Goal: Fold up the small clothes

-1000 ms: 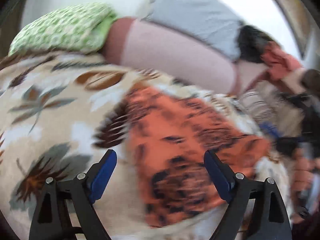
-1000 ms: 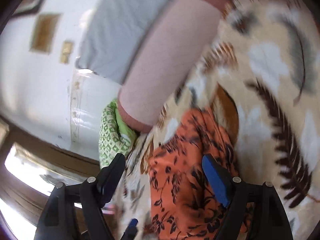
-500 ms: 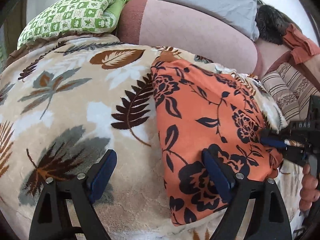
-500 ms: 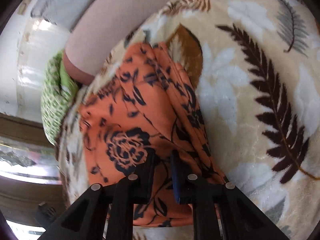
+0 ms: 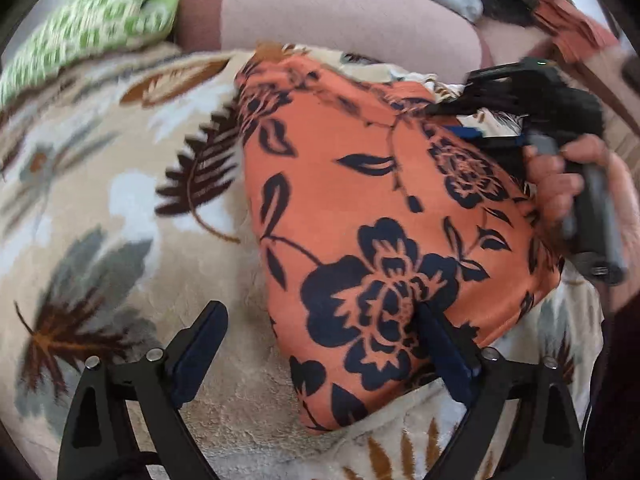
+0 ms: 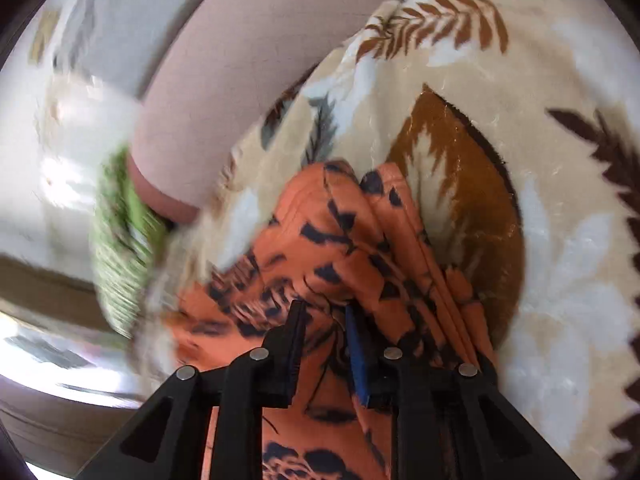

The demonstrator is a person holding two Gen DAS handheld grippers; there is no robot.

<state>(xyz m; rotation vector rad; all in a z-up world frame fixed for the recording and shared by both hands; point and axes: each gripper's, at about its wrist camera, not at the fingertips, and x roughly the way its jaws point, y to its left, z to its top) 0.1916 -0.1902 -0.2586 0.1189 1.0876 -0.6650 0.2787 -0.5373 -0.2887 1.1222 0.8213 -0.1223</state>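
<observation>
An orange cloth with dark blue flowers [image 5: 360, 200] lies on a leaf-patterned blanket [image 5: 120, 200]. My left gripper [image 5: 320, 332] hovers over the cloth's near corner. Its jaws are wide and still opening; one finger is above the cloth, the other above the blanket, and neither pad presses. In the left wrist view my right gripper [image 5: 460, 128], held by a hand [image 5: 560, 184], grips the cloth's far right edge, which is raised. The right wrist view shows the right gripper [image 6: 324, 320] narrow, with bunched orange cloth [image 6: 320, 240] between its pads, the jaws easing slightly apart.
A pink bolster [image 5: 320, 12] runs along the far side of the blanket, with a green checked pillow [image 5: 88, 28] at its left end. A rust-coloured cloth [image 5: 568, 20] lies at the far right. Bare blanket [image 6: 520, 120] stretches beside the orange cloth.
The right gripper came in from open, closed on the cloth's edge and lifted it. The left gripper sank closer to the cloth's near corner.
</observation>
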